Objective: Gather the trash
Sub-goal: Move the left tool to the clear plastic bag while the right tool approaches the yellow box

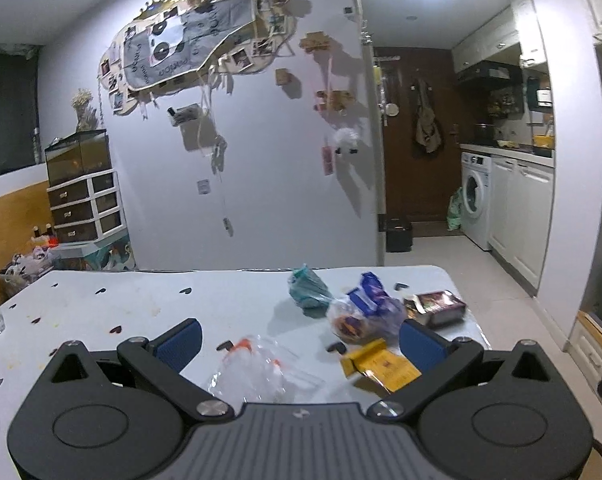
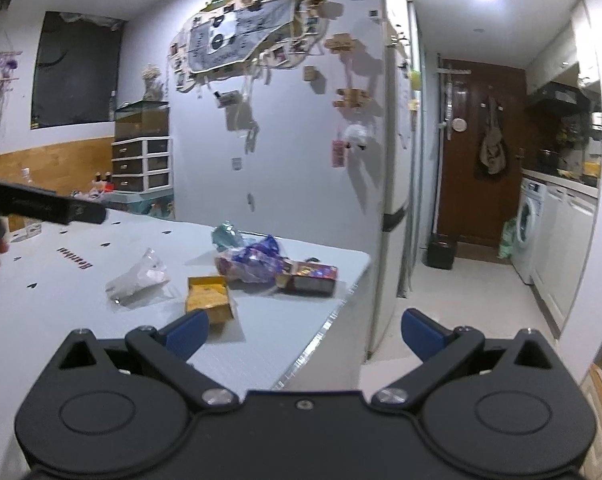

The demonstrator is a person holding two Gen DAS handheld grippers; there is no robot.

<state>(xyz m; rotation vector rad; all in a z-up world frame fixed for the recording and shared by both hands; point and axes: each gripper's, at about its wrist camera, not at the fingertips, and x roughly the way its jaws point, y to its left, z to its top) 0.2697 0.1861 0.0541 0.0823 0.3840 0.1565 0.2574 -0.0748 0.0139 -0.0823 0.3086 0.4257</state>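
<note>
Trash lies scattered across the white table (image 1: 141, 312) in our left wrist view: a clear plastic bag (image 1: 257, 368) with orange marks sits between the wide-spread blue fingers (image 1: 181, 340) of our left gripper (image 1: 297, 340), which holds nothing. Just beyond, a yellow carton (image 1: 377, 364) lies flat beside a clear bag of purple wrappers (image 1: 365, 308), with a teal crumpled bag (image 1: 307, 288) behind and a dark printed box (image 1: 441, 306) near the table's right edge; its print is too blurred to read. From the right wrist view, our right gripper (image 2: 305, 330) hovers over the table corner, fingers (image 2: 189, 330) wide apart and empty. The yellow carton (image 2: 209, 294) is open here, its inside yellow; what fills it we cannot tell. Dark lettering (image 2: 75, 258) on the tabletop is unreadable. The clear plastic bag (image 2: 139, 276), purple wrappers (image 2: 253, 262) and printed box (image 2: 313, 276) lie ahead.
</note>
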